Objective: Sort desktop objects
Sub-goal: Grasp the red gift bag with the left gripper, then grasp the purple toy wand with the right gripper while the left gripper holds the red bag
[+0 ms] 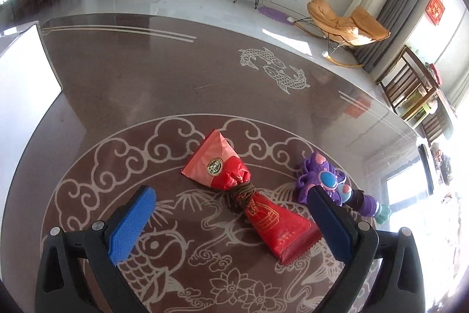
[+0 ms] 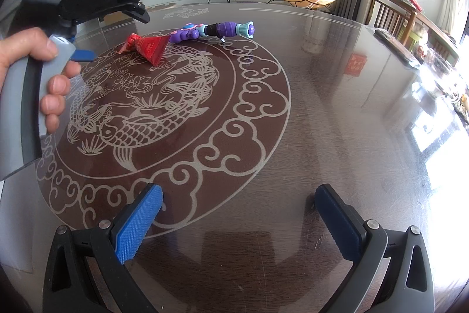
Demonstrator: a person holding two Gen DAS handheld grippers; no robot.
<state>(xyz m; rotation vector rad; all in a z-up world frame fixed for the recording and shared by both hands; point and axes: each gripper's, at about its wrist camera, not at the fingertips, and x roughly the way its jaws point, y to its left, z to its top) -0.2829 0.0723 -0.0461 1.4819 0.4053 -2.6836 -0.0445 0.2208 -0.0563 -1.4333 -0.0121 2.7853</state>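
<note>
Left claw (image 1: 231, 225) spread wide, straddling red packet bundle (image 1: 249, 195) on table (image 1: 146, 78), lined up for pinch. Purple toy (image 1: 328, 181) just beside bundle. Right claw (image 2: 239, 222) spread, empty, well apart, apparently waiting.

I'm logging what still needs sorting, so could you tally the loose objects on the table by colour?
Red: 1, the red packet tied at its middle with cord
Purple: 1, the purple toy with pink and blue parts
Total: 2

Both lie side by side on the table, in front of the open left gripper.
</note>
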